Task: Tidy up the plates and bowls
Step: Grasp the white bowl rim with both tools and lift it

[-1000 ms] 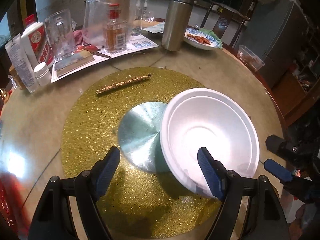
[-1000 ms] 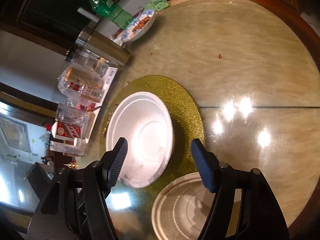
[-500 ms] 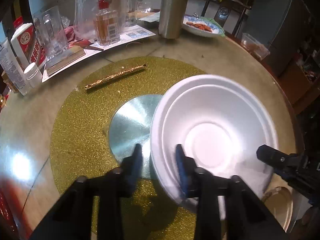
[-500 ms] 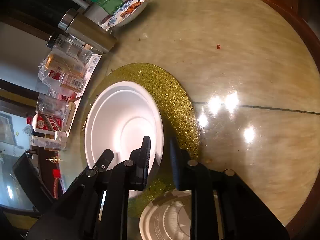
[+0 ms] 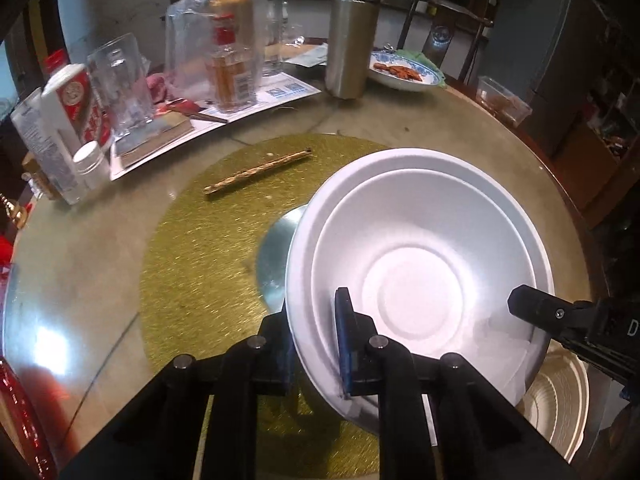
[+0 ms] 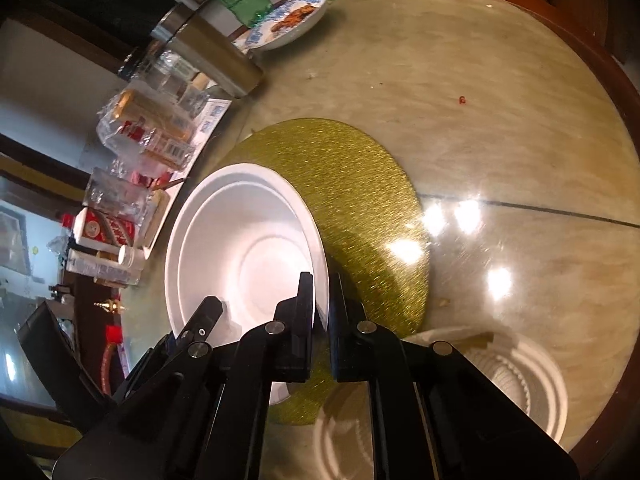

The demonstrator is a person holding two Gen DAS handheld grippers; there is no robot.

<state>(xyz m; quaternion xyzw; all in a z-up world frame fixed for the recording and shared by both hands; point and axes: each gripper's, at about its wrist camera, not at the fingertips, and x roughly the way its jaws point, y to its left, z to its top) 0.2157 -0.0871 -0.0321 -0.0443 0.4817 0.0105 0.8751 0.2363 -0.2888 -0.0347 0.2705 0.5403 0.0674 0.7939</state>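
White foam bowl [image 5: 420, 280] sits tilted over the gold mat [image 5: 208, 272] near the table [image 5: 460, 120] centre, its near rim lifted off the mat, pinched from two sides. Left gripper [image 5: 316, 344] has just closed and is clenched on the bowl's near-left rim, one pad inside the wall, the other outside. Right gripper [image 6: 322, 308] has also just closed, clamped on the rim at the bowl's right side w/ the wall between its pads. Both hands thus equally near; bowl lies straight ahead of both, mouth up. A second, ribbed white bowl [image 6: 520, 376] rests by the table's near edge, just beside the right gripper — probably the stacking target, so the carry would go toward that edge.
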